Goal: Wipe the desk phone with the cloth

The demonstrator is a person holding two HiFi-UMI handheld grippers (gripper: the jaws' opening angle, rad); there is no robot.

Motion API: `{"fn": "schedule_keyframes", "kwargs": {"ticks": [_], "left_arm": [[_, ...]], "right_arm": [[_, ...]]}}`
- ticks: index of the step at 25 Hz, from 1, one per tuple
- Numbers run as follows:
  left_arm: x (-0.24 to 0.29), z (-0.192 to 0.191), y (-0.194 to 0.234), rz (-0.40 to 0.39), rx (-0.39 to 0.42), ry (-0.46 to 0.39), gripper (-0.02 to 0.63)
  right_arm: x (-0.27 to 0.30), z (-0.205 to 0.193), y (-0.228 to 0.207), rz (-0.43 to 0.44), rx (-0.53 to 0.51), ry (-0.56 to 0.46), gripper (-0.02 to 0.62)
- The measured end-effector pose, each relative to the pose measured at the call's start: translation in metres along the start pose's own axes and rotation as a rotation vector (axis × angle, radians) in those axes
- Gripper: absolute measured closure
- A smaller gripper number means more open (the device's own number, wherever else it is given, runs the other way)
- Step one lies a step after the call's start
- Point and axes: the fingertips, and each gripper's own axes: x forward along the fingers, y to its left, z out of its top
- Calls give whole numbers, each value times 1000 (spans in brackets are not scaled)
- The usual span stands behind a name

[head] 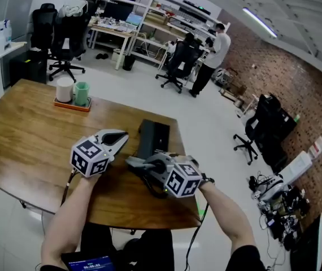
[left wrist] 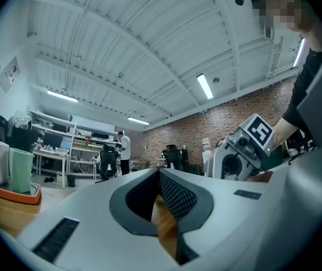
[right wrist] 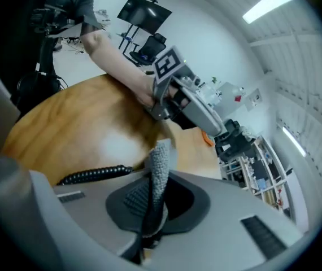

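A black desk phone (head: pixel 152 135) lies on the wooden table (head: pixel 25 140), and its coiled cord (head: pixel 149 183) runs back toward me. My right gripper (head: pixel 133 161) hovers at the phone's near end, shut on a strip of grey cloth (right wrist: pixel 160 168) that sticks up out of the jaws. The coiled cord (right wrist: pixel 93 175) lies just beyond those jaws in the right gripper view. My left gripper (head: pixel 121 136) is held just left of the phone with its jaws together and nothing between them; only bare wood shows past the left gripper (left wrist: pixel 160 176). The phone itself is hidden in both gripper views.
An orange tray (head: pixel 70 104) holding a white cup (head: pixel 64 89) and a green cup (head: pixel 82 93) stands at the table's far edge. Beyond the table are office chairs (head: pixel 65 41), benches and a standing person (head: pixel 212 52). The table's right edge runs close beside the phone.
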Motion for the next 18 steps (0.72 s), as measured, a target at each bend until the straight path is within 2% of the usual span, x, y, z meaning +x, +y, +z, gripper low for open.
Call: {"fn": "schedule_keyframes", "kwargs": {"ticks": [1, 3, 5, 7, 9, 12, 15, 18], "left_arm": [[0, 0, -1, 0, 0, 1, 606], [0, 1, -2, 0, 1, 1, 606], [-1, 0, -1, 0, 1, -2, 606], [-1, -2, 0, -2, -2, -4, 606], [0, -3, -1, -4, -4, -4, 606], [1, 0, -4, -9, -1, -5, 606], [-1, 2, -2, -10, 4, -6, 606], [-1, 2, -1, -9, 4, -6, 606]], "right_arm": [[-5, 0, -16, -41, 23, -17, 571], [-14, -7, -73, -204, 118, -41, 571], [-15, -26, -136, -383, 217, -23, 571], [-3, -48, -176, -481, 292, 23, 571], [12, -63, -187, -484, 320, 68, 571], [26, -74, -172, -439, 291, 113, 571], [26, -67, -150, -391, 266, 90, 571], [19, -50, -109, -296, 200, 65, 571]]}}
